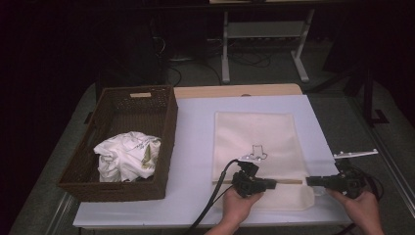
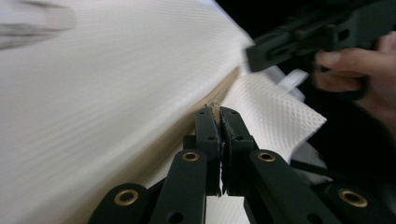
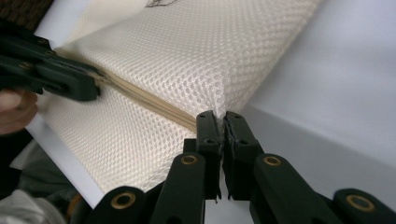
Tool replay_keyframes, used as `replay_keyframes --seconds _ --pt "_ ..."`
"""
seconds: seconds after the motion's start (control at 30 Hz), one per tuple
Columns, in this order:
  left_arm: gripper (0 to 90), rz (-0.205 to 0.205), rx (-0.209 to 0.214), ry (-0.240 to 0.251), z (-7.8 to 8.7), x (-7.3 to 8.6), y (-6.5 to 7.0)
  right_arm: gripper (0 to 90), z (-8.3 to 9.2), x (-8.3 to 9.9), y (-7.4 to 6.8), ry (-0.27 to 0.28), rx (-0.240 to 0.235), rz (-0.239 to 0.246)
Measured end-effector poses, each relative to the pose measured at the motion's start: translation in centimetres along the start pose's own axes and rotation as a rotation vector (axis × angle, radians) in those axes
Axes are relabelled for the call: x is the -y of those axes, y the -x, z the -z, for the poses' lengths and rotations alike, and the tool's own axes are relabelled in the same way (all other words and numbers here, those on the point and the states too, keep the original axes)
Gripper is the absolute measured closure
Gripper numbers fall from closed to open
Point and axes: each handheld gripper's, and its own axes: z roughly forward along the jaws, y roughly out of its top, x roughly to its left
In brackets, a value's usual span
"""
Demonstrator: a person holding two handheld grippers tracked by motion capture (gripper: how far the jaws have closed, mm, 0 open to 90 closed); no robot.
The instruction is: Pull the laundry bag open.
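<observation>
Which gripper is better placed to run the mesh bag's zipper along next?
Probably the left gripper: its jaws are shut at the near end of the zipper, likely on the pull. The right gripper is shut on the mesh bag's corner at the zipper's far end, anchoring it.

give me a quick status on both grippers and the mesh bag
Left gripper shut on mesh bag at its zipper. Right gripper shut on the zipper's end. Bag flat on table; basket well aside.

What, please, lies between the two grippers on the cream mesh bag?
In the high view, a tan zipper line runs between the left gripper and right gripper, across the cream mesh bag.
</observation>
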Motion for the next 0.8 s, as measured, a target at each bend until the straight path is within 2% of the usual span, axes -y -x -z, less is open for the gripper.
replay_keyframes --seconds 0.03,0.07,0.1,0.17,0.2,0.23,0.27,0.3,0.33,0.57,0.73,0.8 --pt "87.5 0.037 0.033 -0.003 0.5 0.1 -0.7 85.6 0.3 0.2 0.6 0.005 -0.024 -0.028" --pt "87.5 0.037 0.043 -0.007 0.7 0.2 -0.9 85.5 0.5 0.6 1.2 0.017 -0.079 -0.054" --pt "87.5 0.022 0.03 -0.014 0.8 0.2 -0.7 85.5 0.4 0.6 1.2 0.015 -0.094 -0.05" --pt "87.5 0.011 0.029 -0.01 1.1 0.2 -0.4 85.5 0.1 0.3 0.6 -0.011 -0.05 -0.012" --pt "87.5 0.013 0.037 -0.003 1.3 0.1 -0.4 85.6 0.1 0.2 0.6 -0.002 -0.051 -0.011" --pt "87.5 -0.004 -0.004 0.004 1.6 0.1 -0.3 85.6 0.3 0.1 0.6 0.012 -0.058 -0.018" --pt "87.6 -0.006 -0.018 0.011 2.0 0.2 -0.6 85.6 0.5 0.0 0.4 0.012 0.026 -0.003" --pt "87.5 0.022 -0.013 0.02 2.7 0.4 -1.2 85.7 0.8 0.0 0.6 0.007 0.056 -0.004" --pt "87.5 0.042 -0.017 0.028 3.3 0.6 -1.7 85.6 1.1 0.2 1.2 0.03 0.001 -0.036" --pt "87.5 0.034 -0.076 0.061 7.0 1.7 -2.6 85.6 1.1 0.2 1.2 0.02 0.041 -0.019" --pt "87.4 0.048 -0.113 0.088 9.7 2.8 -3.6 85.5 0.8 -0.1 1.4 0.018 0.045 -0.012" --pt "87.5 0.04 -0.127 0.092 10.4 3.1 -3.7 85.4 0.7 -0.3 1.2 0.015 0.046 -0.004"
